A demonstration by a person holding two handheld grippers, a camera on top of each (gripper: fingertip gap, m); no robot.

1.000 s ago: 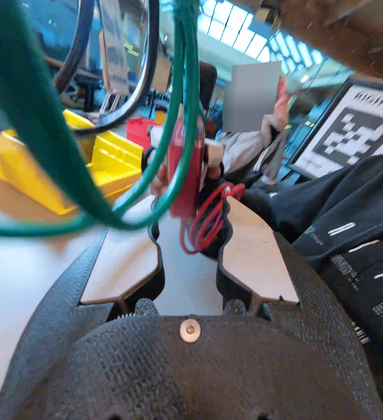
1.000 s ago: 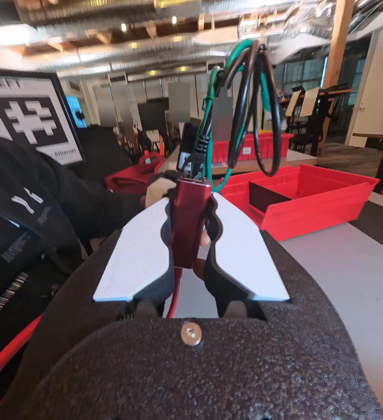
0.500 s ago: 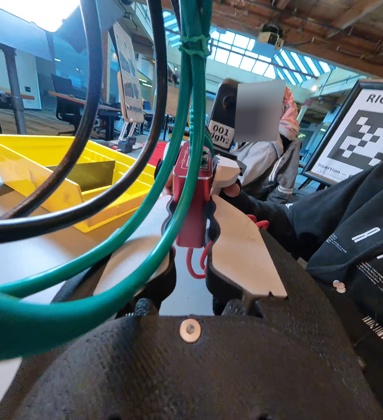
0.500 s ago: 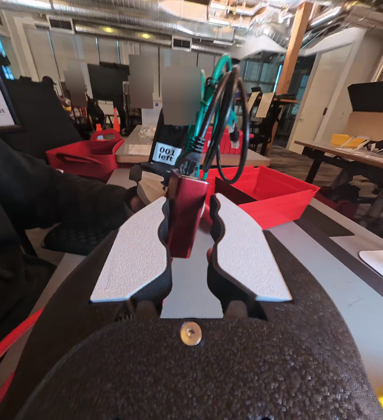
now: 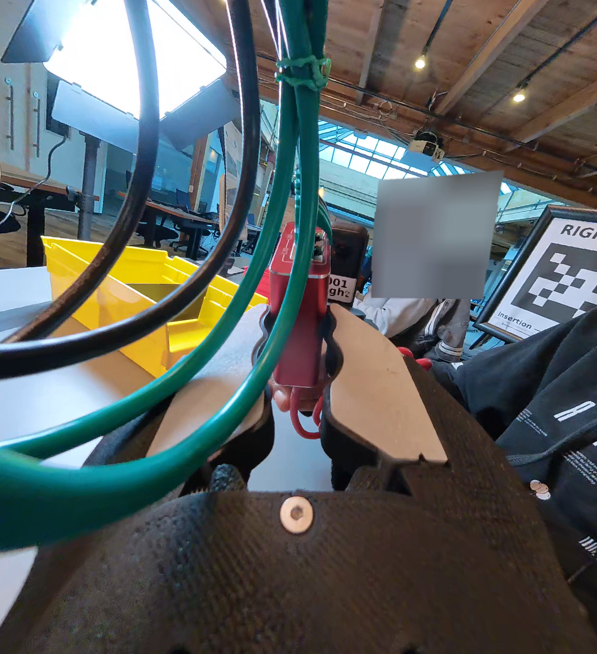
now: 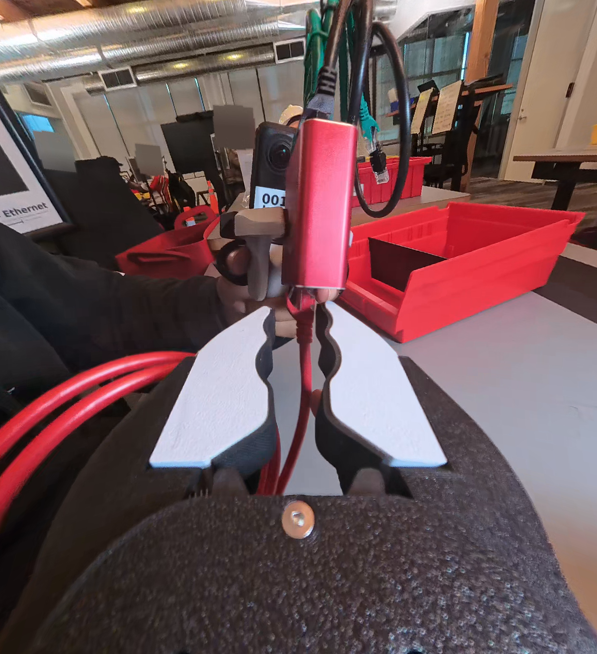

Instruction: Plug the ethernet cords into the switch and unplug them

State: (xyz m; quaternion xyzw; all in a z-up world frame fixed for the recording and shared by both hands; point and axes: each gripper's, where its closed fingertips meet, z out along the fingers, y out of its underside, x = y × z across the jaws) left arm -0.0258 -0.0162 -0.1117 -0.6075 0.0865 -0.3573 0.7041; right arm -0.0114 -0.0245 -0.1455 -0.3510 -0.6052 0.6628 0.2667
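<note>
Nearest your right gripper (image 6: pixel 295 331), the fingers (image 6: pixel 224 393) stand slightly apart on either side of the red cord (image 6: pixel 302 382). The cord runs up the gap between them, and no pad appears to press it. I judge this gripper open around the cord and not yet gripping. The cord's boot and plug (image 6: pixel 302 318) sit just past the fingertips, seated in the lower end of the red switch (image 6: pixel 320 201).

In the left wrist view, your left gripper (image 5: pixel 297 329) is clamped on the switch (image 5: pixel 299 318), which stands upright and clear of the grey table (image 6: pixel 502 354). The green cord (image 5: pixel 219 357) and black cord (image 5: pixel 169 212) loop close past that camera from above. At the top end of the switch, a black plug (image 6: pixel 323 92) is seated. A loose green plug (image 6: pixel 369 124) and a second black plug (image 6: pixel 378 164) hang free beside it. Whether a green plug is also seated there, I cannot tell.

Farther off lie the red bin (image 6: pixel 467 254) and the yellow bin (image 5: pixel 120 283), well apart from the work.

Judgement: you are at the unplugging stage, addressing the red cord at the lower port. The next move calls for closing squarely on the boot, depressing the latch tab, and pulling straight along the port axis while the left gripper holds firm. Gripping bare cord below the boot risks strain without release.
</note>
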